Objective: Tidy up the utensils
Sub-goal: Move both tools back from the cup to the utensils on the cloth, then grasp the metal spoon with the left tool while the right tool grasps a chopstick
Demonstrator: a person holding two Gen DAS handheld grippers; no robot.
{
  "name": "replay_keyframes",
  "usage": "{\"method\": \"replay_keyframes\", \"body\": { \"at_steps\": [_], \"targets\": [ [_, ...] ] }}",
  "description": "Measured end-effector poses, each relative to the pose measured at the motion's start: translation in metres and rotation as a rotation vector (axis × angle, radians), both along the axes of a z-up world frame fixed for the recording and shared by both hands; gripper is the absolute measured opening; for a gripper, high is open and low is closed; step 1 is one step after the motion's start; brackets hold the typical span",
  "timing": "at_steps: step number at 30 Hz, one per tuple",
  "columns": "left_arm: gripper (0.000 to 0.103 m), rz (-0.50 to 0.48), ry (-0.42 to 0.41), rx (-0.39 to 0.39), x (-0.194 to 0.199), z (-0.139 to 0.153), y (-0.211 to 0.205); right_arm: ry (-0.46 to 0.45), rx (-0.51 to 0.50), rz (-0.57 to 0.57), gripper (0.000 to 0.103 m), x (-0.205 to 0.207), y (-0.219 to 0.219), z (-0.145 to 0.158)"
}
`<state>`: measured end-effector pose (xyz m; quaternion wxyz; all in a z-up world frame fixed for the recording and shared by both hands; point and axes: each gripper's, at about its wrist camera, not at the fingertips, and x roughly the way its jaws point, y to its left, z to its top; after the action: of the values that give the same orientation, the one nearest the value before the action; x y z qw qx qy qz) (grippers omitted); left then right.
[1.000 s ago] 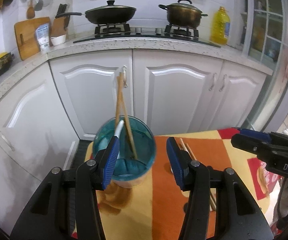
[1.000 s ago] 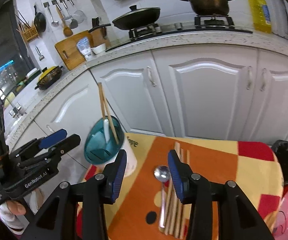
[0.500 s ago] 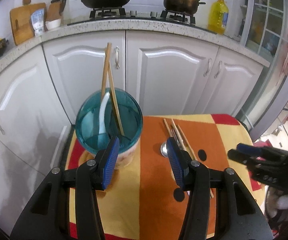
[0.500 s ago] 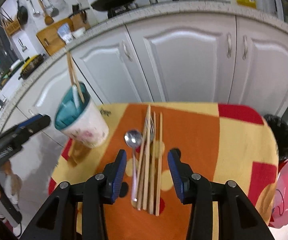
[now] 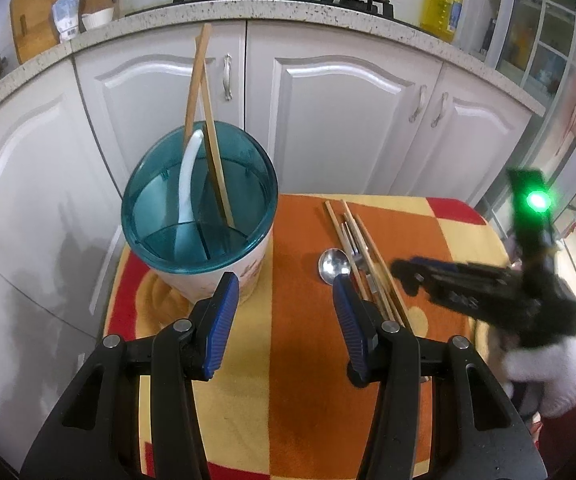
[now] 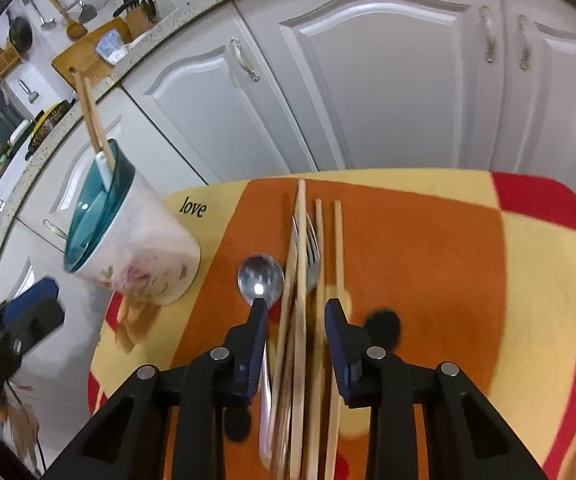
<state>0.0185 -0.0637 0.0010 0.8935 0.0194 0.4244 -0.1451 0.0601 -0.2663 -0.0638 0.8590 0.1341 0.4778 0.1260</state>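
A white holder cup point(image 5: 224, 276) with a teal insert stands at the table's left, holding two wooden chopsticks point(image 5: 198, 80) and a white spoon point(image 5: 188, 172). My left gripper point(image 5: 285, 284) hovers open just right of the cup, with nothing between its jaws. On the orange cloth lie a metal spoon point(image 6: 260, 278), a fork point(image 6: 313, 256) and several chopsticks point(image 6: 300, 240). My right gripper point(image 6: 295, 305) is low over them and its jaws are closing. The chopsticks and fork handle lie between the jaws, and the pads are not pressing on them. The cup point(image 6: 128, 248) stands to its left.
The small table's cloth point(image 6: 428, 260) is orange, yellow and red, with its edges close on all sides. White cabinet doors point(image 5: 348, 120) stand right behind it. On the counter above are a stove with pots, a yellow oil bottle point(image 5: 442, 0) and a cutting board point(image 5: 36, 20).
Both grippers have come down towards the table. The right one dropped over the row of chopsticks and its jaws narrowed. The left one stayed open beside the cup.
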Motion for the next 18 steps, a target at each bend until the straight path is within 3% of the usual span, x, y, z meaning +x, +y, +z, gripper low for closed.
{"method": "replay_keyframes", "body": {
  "at_steps": [5,7,18],
  "targets": [
    [0.048,-0.007,0.024,0.005,0.006,-0.007,-0.003,0.047,-0.026,0.015,0.016,0.026,0.006,-0.016],
    [0.048,-0.011,0.034,0.008,0.008,-0.011,-0.006,0.063,-0.031,0.014,0.006,0.031,0.005,-0.022],
    [0.048,-0.041,0.111,0.008,0.024,-0.047,-0.03,0.026,0.011,0.016,0.003,-0.008,-0.029,-0.004]
  ]
}}
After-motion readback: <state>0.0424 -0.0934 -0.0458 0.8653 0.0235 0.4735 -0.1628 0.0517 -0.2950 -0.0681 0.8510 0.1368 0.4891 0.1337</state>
